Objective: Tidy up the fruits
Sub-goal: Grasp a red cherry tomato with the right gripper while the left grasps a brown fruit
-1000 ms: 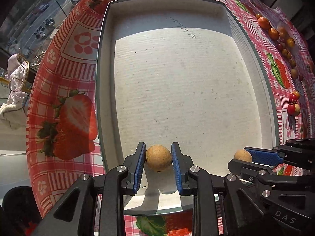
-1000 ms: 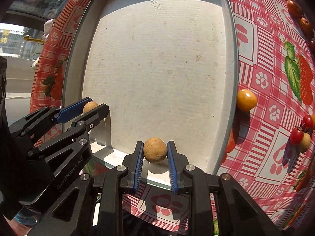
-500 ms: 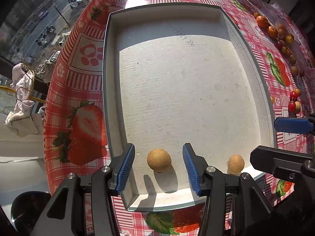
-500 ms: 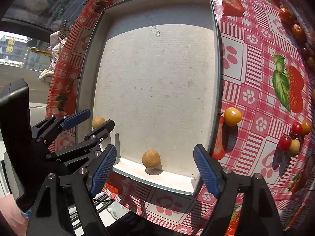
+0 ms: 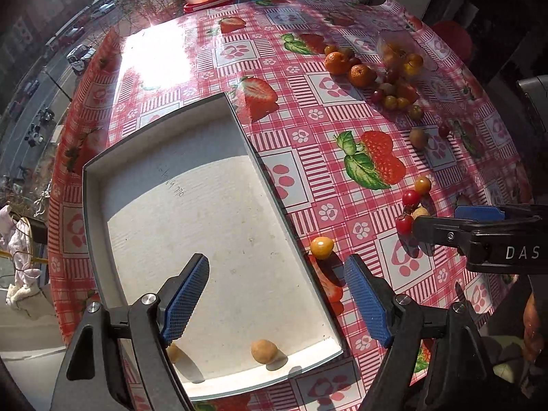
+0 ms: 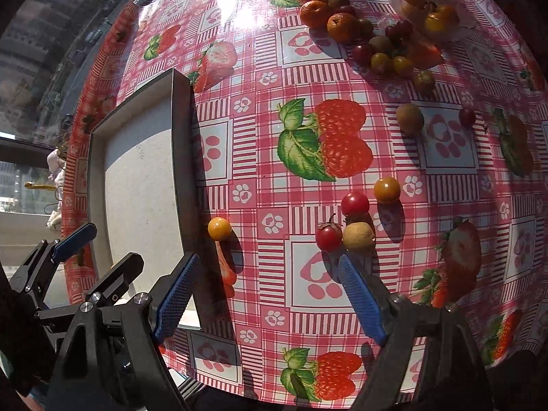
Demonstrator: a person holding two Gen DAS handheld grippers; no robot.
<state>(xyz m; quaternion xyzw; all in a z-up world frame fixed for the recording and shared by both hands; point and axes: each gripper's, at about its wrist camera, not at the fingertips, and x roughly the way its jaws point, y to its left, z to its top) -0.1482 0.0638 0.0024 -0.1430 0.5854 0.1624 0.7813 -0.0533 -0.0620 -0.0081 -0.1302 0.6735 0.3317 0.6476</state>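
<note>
Ahead of right gripper [image 6: 265,294], jaws spread, empty: tan fruit [image 6: 358,235] on cloth, just beyond right finger (roundish, no long axis); left gripper [image 5: 275,296] also spread over tray [image 5: 89,226], farther off; two tan fruits in tray.

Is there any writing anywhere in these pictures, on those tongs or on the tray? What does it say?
"DAS": white letters on the black body of the right tongs, at the edge of the left camera's picture; the word may run on out of view.
Handwritten pencil marks on the floor of the white tray: some digits perhaps, too faint and distorted to read.
The left tongs show no readable lettering.
The tablecloth carries only pictures, no words.
</note>
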